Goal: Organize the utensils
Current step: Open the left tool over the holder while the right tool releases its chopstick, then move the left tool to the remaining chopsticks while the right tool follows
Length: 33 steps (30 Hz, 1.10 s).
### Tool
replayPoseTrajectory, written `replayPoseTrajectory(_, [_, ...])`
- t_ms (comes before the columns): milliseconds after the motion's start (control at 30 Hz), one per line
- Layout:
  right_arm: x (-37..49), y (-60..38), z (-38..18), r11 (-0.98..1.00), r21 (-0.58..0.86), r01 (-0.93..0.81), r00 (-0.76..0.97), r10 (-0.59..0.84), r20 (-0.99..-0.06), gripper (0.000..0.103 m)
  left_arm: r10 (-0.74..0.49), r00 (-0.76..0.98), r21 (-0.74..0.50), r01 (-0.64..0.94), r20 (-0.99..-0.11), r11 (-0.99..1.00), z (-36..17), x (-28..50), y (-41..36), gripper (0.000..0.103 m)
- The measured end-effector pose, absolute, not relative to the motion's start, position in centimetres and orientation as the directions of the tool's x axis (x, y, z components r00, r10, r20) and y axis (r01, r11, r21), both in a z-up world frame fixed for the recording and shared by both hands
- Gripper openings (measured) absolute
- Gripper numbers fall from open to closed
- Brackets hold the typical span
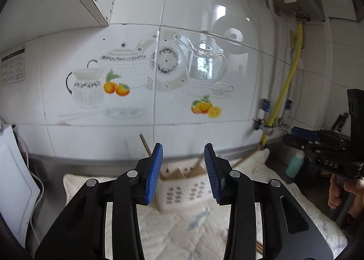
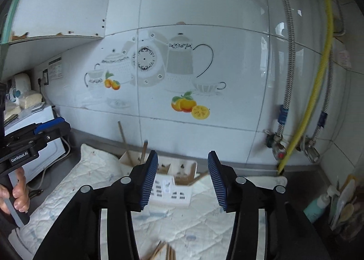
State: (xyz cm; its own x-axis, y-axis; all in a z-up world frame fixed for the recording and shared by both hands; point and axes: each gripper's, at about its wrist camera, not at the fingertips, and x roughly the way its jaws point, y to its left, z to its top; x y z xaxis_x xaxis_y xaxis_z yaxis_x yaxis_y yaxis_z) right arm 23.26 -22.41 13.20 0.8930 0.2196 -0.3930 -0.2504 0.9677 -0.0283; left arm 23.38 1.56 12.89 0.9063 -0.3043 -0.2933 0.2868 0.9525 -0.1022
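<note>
Chopsticks (image 2: 164, 251) lie loose on the quilted cloth (image 2: 188, 226) at the very bottom of the right wrist view, nearer the camera than the white slotted holder (image 2: 173, 191), their long axes running roughly toward that holder. A few more sticks already stand in the holder's back compartments (image 2: 124, 139), leaning up toward the tiled wall. In the left wrist view a couple of stick ends (image 1: 327, 247) also show low on the cloth, to the right of the holder.

Both grippers point at the holder from the near side. The right gripper (image 2: 183, 179) has its blue pads apart with nothing between them; the holder shows through the gap, not touched. The left gripper (image 1: 183, 172) is likewise released and empty, framing the same holder. Neither has a stick in its grasp. The loose sticks lie below and behind the right gripper's fingertips, so I judge that hand the nearer one; it would need to draw back and dip down to line its pads across a stick's length.

The cloth covers a grey counter (image 2: 302, 176). Left of the holder stands a white appliance (image 2: 34, 146); to its right a teal bottle (image 2: 316, 207) sits in the corner under the yellow hose (image 2: 318, 82) and metal pipes. The wall behind the holder carries a teapot-and-orange decal (image 2: 182, 64).
</note>
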Motion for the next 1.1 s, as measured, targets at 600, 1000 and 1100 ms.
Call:
replayPoseTrajectory(600, [6.4,-24.1,0.6,0.977,0.077,-0.198,0.839,0.210,-0.503,0.053,-0.374,0.780,-0.174,0.333,-0.501,0.927,-1.1,9.9,-0.8,0.042])
replayPoseTrajectory(1000, [3.3,-19.4,-7.4,0.971,0.194,-0.136,0.805,0.223,-0.550,0.032,-0.321,0.783,-0.231,0.230,-0.532,0.945,-4.0,8.2,2.4,0.042])
replayPoseTrajectory(1100, [4.0,-18.7,-8.9,0.965,0.232,-0.122,0.788,0.237,-0.569,0.026,-0.307,0.790,-0.225,0.218,-0.531,0.950,-4.2,7.8,2.9,0.042])
